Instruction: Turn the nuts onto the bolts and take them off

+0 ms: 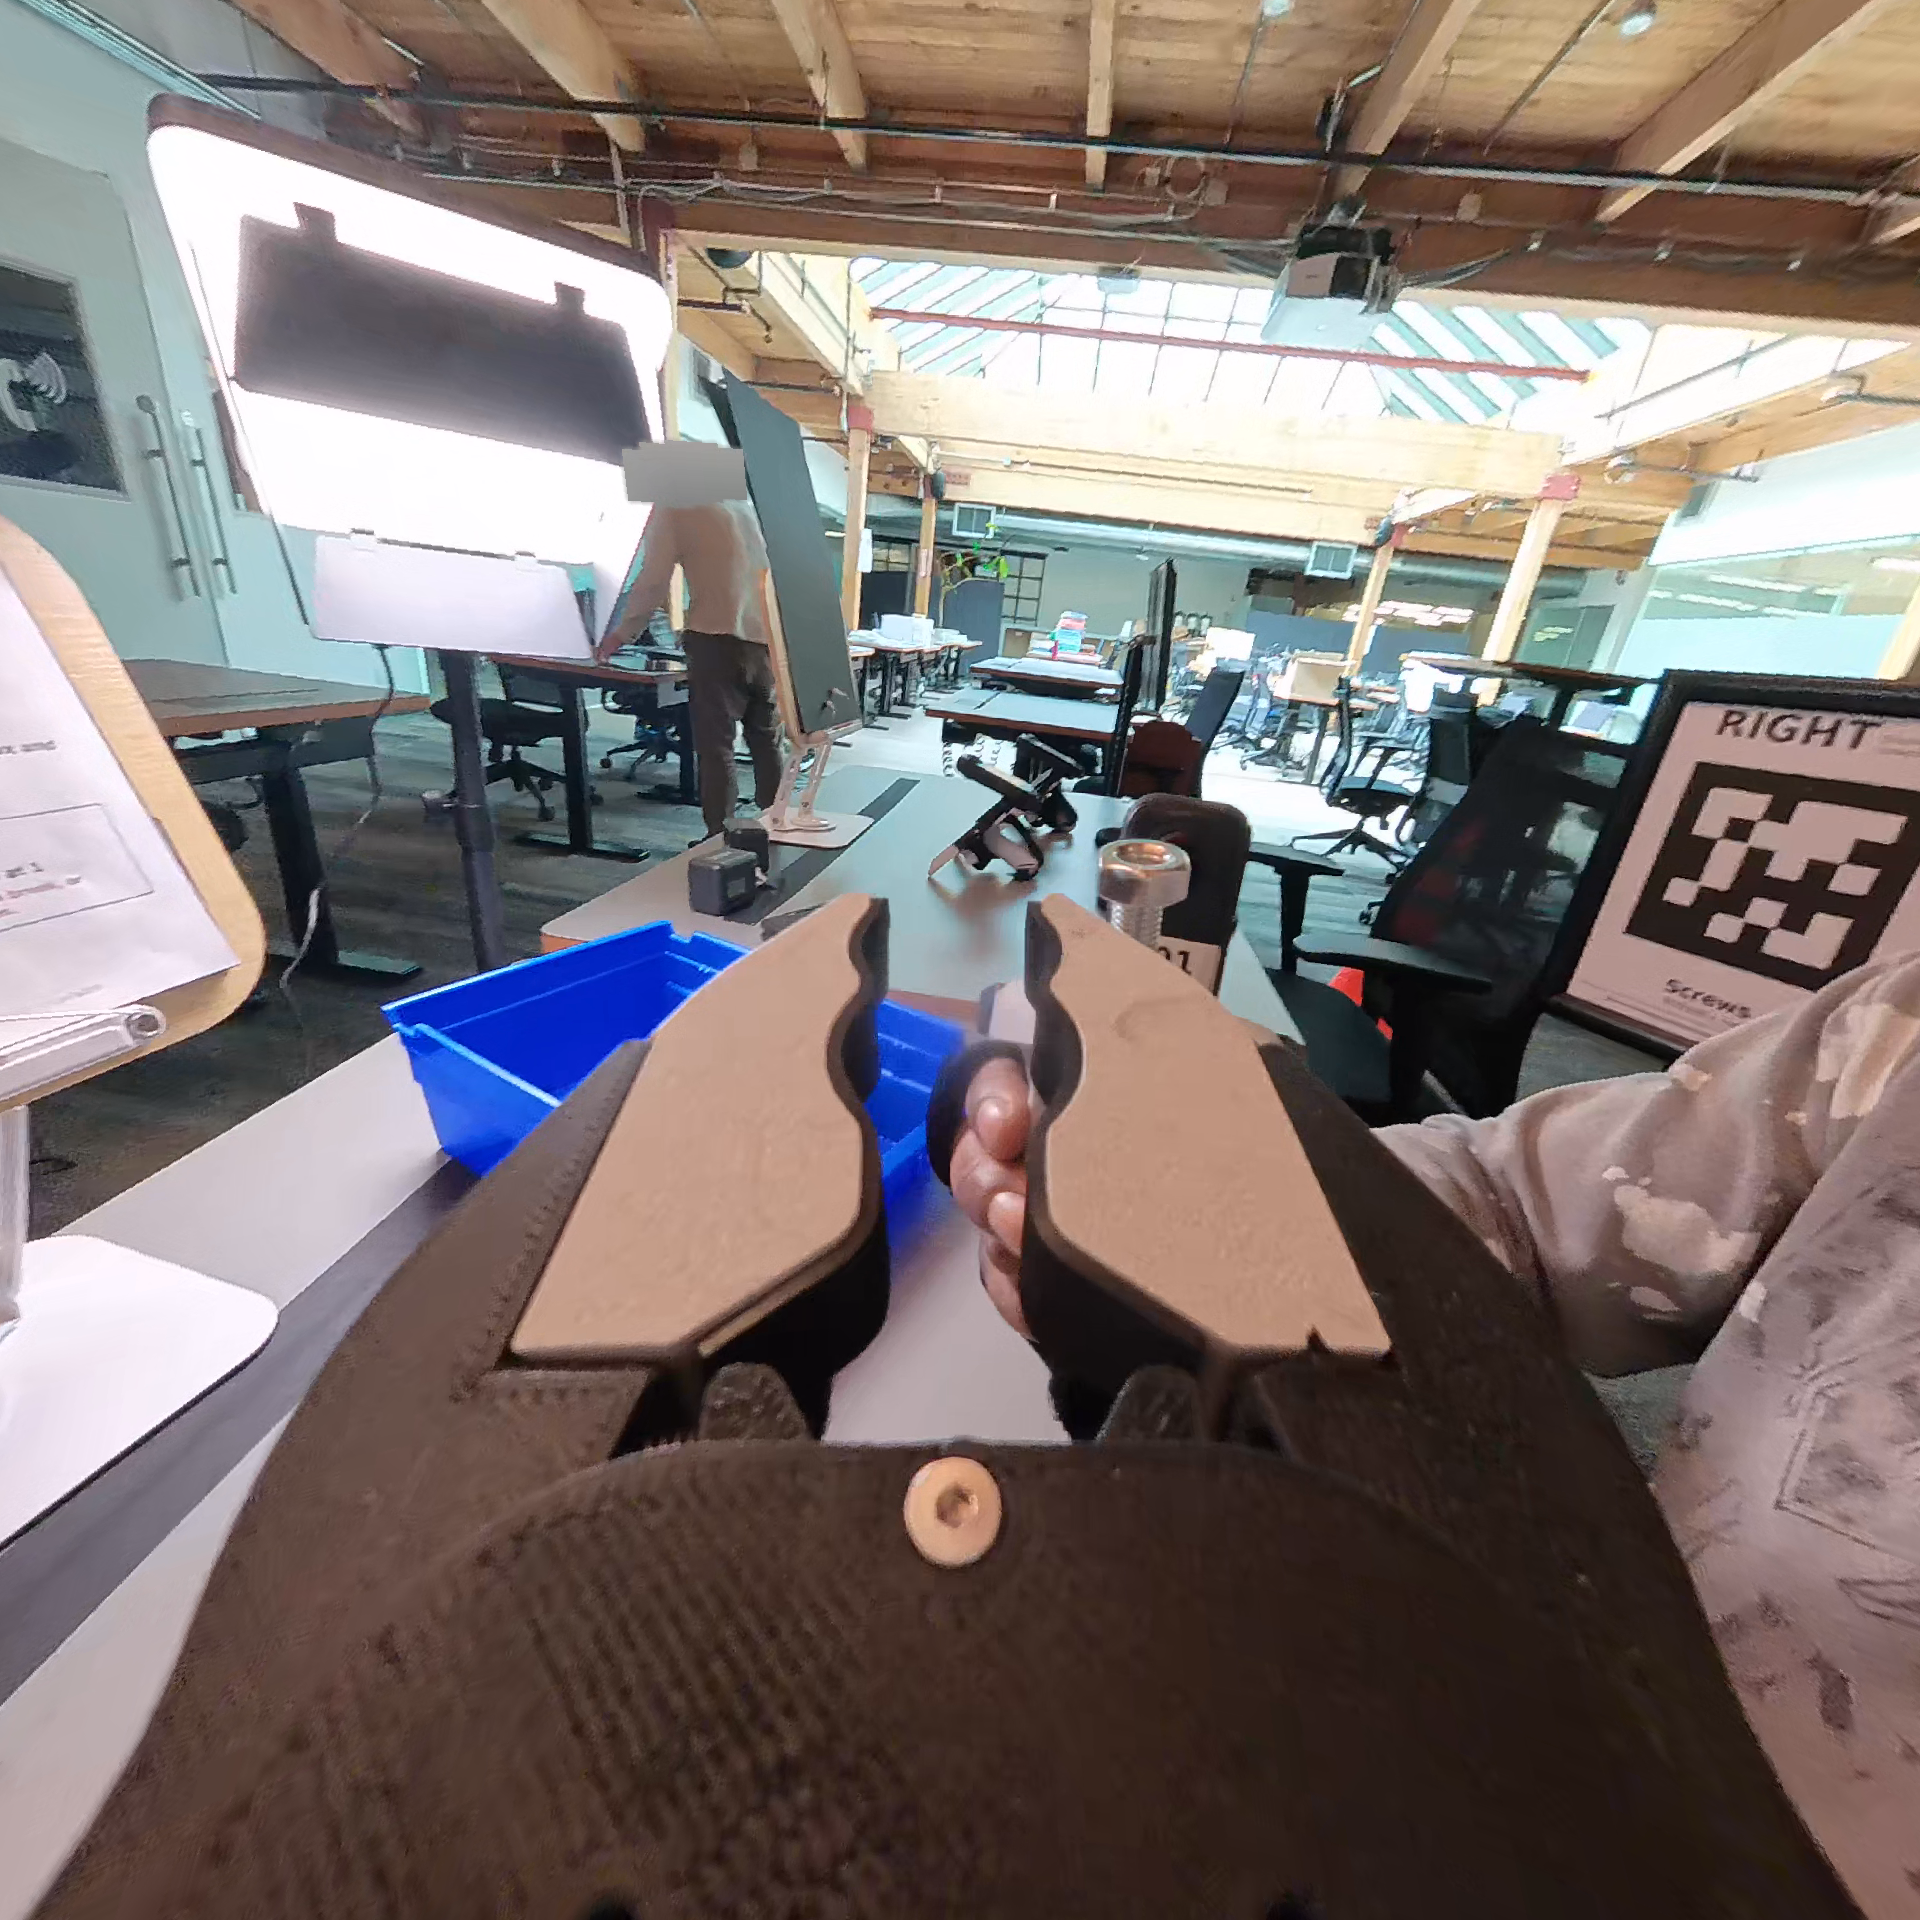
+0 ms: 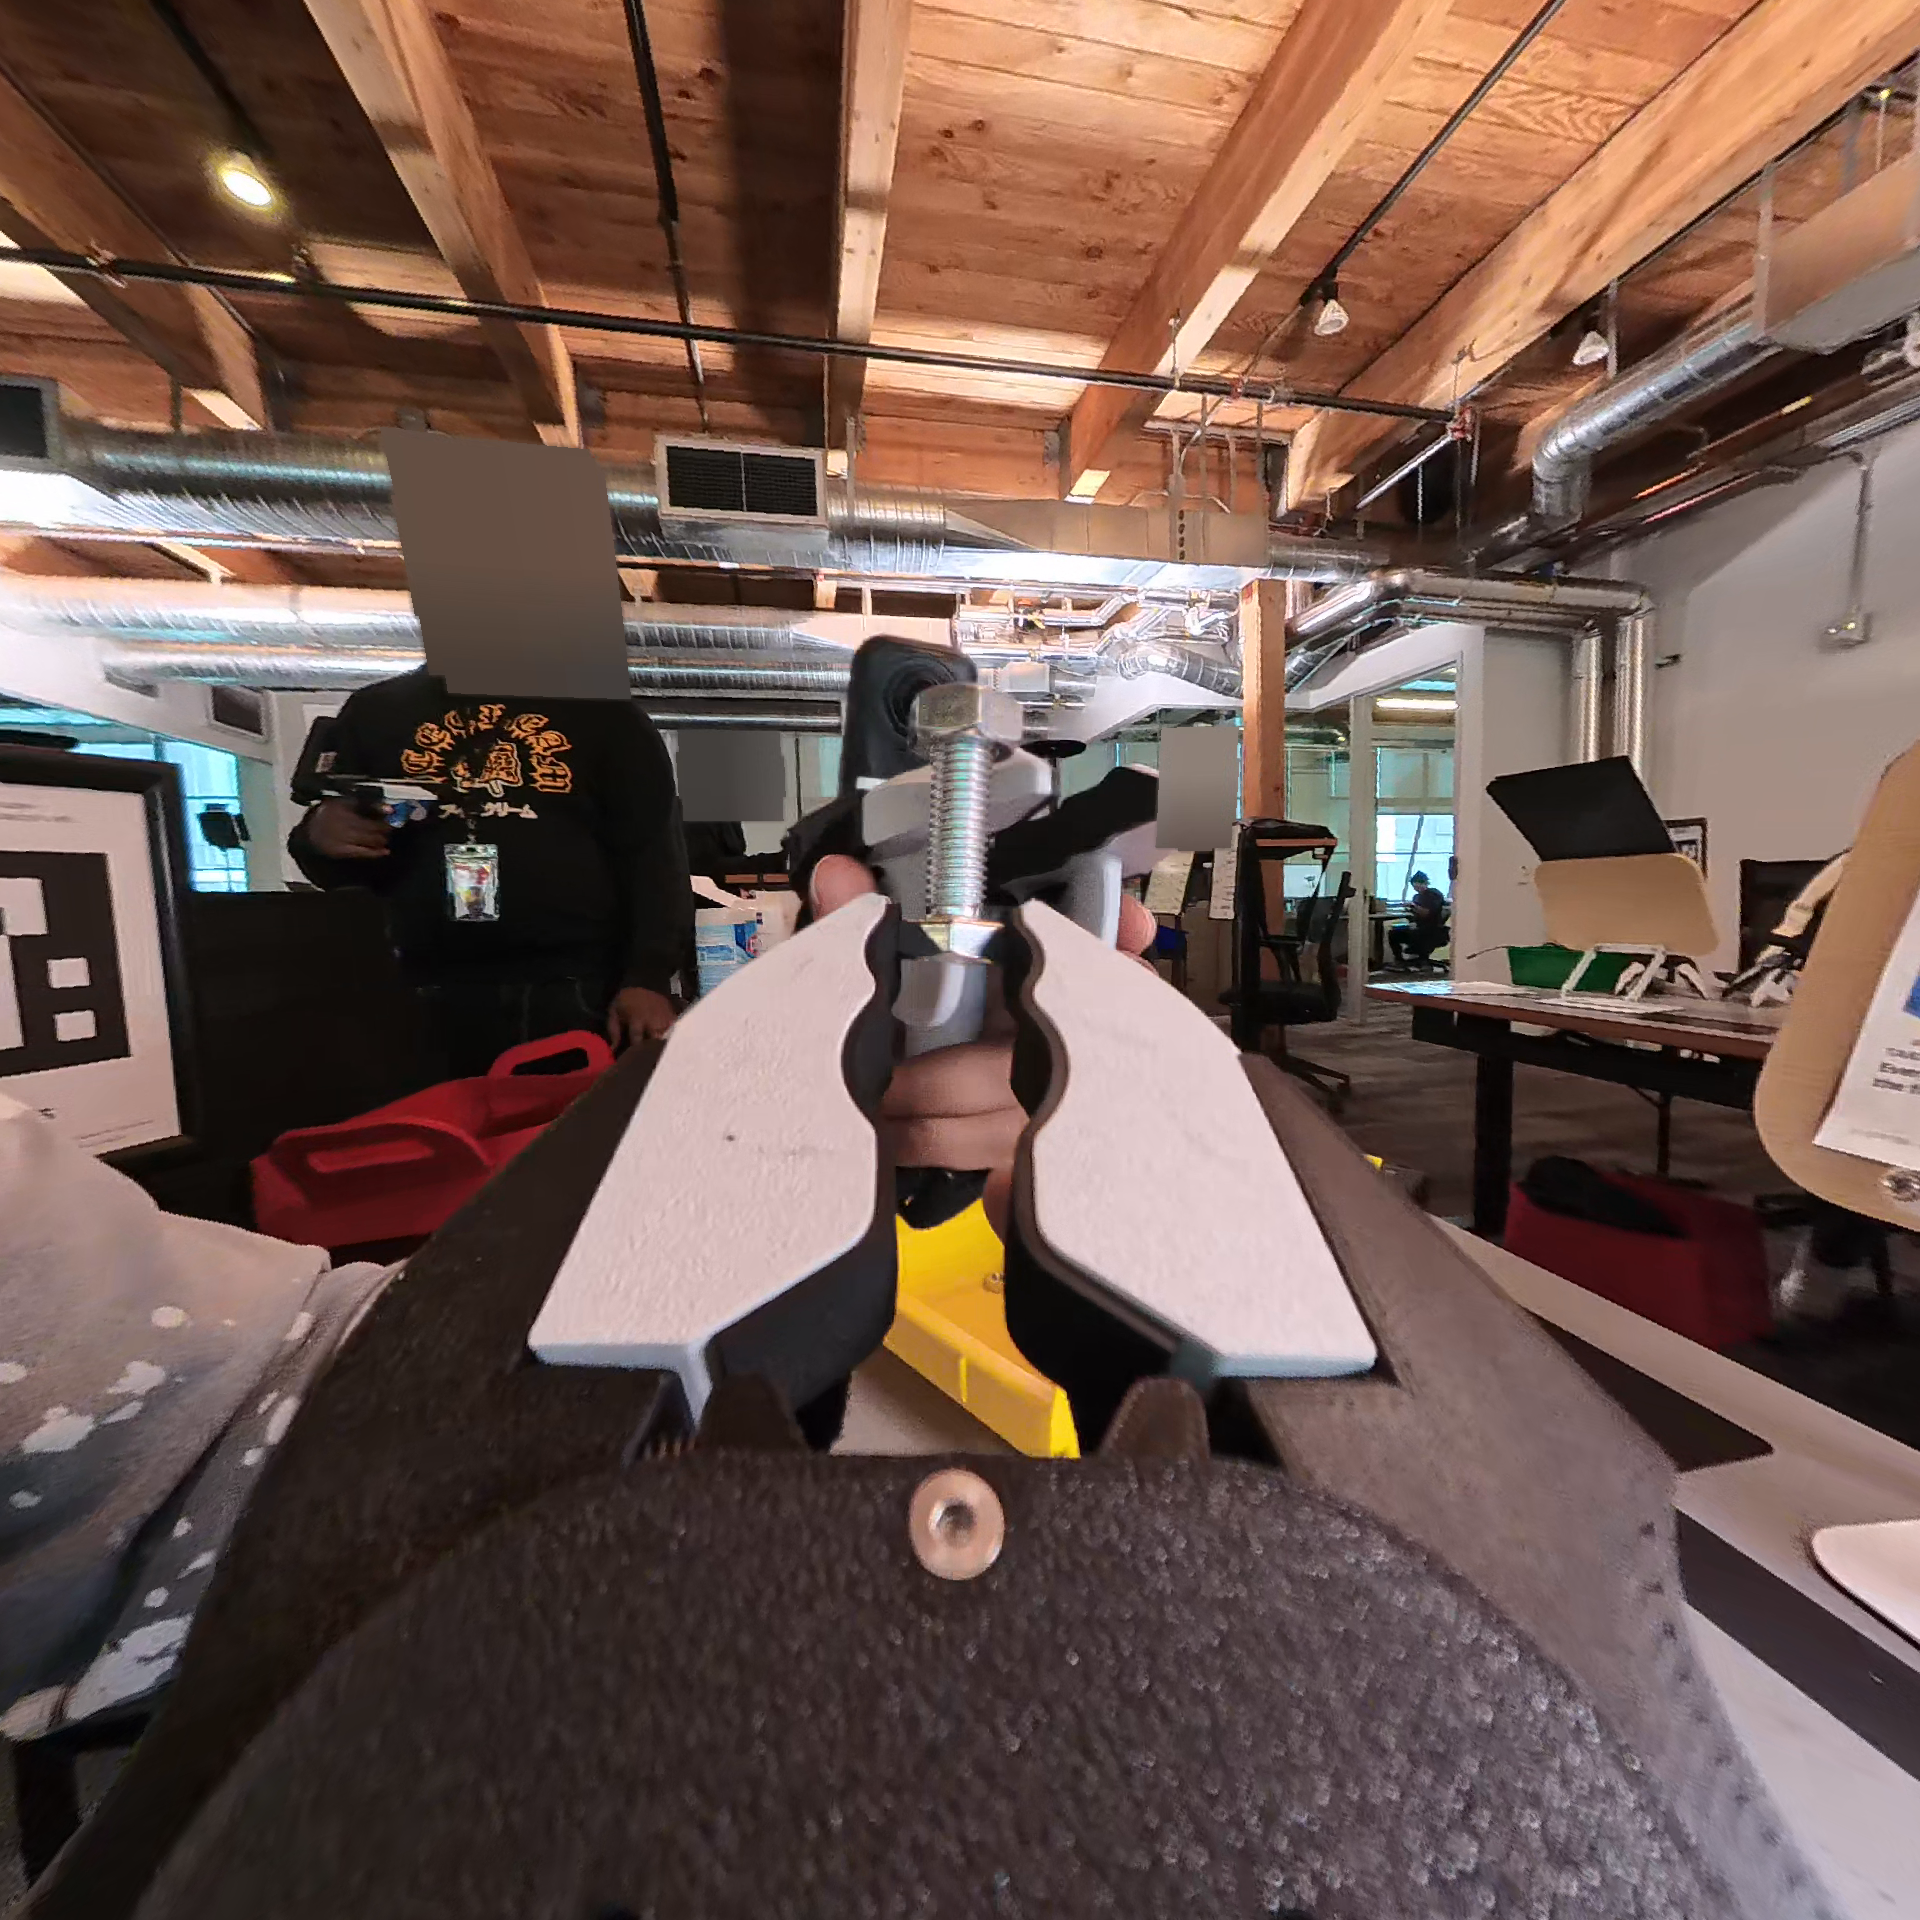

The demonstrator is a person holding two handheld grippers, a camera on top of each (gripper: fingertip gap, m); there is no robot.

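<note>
The blue bin (image 1: 499, 1060) sits off to the left on the table, out of the way. Beside it the left gripper (image 1: 956, 935) hovers with its claw moderately open and nothing between the fingers, probably lining up to take the bolt (image 1: 1141, 883), which stands upright just right of its fingertip. The right gripper (image 2: 951, 935) is closed narrowly on the nut (image 2: 961, 933) at the bolt's lower end, holding the bolt head-up and steady for turning.

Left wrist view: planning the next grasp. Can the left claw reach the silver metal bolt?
Probably yes: the left claw is open and empty, and the silver metal bolt stands just past its right fingertip.
</note>
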